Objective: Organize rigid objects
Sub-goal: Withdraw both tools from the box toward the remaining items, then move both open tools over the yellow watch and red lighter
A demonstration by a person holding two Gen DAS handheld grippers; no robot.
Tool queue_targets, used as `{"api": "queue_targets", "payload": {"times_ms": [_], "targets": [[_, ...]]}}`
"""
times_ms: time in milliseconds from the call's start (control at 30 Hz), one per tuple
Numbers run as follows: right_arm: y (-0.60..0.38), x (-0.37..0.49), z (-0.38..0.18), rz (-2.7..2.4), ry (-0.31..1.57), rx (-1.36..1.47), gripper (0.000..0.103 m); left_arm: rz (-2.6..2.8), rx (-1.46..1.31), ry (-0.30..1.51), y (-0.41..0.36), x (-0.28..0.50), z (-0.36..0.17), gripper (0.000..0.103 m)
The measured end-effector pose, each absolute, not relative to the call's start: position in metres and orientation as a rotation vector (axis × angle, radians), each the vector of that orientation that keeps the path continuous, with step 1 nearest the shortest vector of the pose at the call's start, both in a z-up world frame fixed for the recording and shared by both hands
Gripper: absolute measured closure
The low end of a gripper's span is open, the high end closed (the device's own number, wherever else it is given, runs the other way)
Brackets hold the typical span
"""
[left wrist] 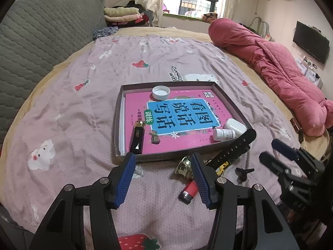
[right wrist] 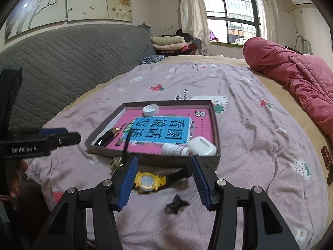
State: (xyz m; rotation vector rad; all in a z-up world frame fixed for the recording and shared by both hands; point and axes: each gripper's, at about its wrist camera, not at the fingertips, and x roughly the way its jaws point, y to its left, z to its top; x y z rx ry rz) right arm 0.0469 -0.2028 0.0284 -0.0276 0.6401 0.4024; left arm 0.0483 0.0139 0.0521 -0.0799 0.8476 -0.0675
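A shallow cardboard tray (left wrist: 226,102) (right wrist: 214,125) lies on the bed and holds a pink book (left wrist: 187,137), a white cap (left wrist: 160,92), a black-and-gold lighter (left wrist: 137,139), a white bottle (left wrist: 224,134) and a white earbud case (left wrist: 236,125). In front of the tray lie a gold bell (left wrist: 184,166), a red lighter (left wrist: 189,190), a yellow watch (right wrist: 148,182) with a black strap (left wrist: 235,148), and a small black star-shaped piece (right wrist: 177,205). My left gripper (left wrist: 162,155) is open over the bell and red lighter, holding nothing. My right gripper (right wrist: 164,158) is open above the watch, not touching it.
A rolled red quilt (left wrist: 276,62) lies along the bed's right side. A grey padded headboard (left wrist: 41,37) is at the left, with folded clothes (left wrist: 122,14) behind it. A brown box (right wrist: 326,156) sits near the right edge. The bed is covered by a pink strawberry-print blanket (left wrist: 72,114).
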Motion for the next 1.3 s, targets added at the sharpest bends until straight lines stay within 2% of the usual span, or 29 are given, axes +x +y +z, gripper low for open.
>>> {"api": "queue_targets", "payload": {"times_ms": [367,1300], "targets": [[-0.196,0.017,0.029,0.419,0.647,-0.065,0.050,-0.073,-0.062,0.847,0.007,0.027,0.064,0.046],[-0.168,0.020,0.002,0.461,0.754,-0.132,0.050,-0.106,-0.039,0.964,-0.006,0.022,0.013,0.045]]}}
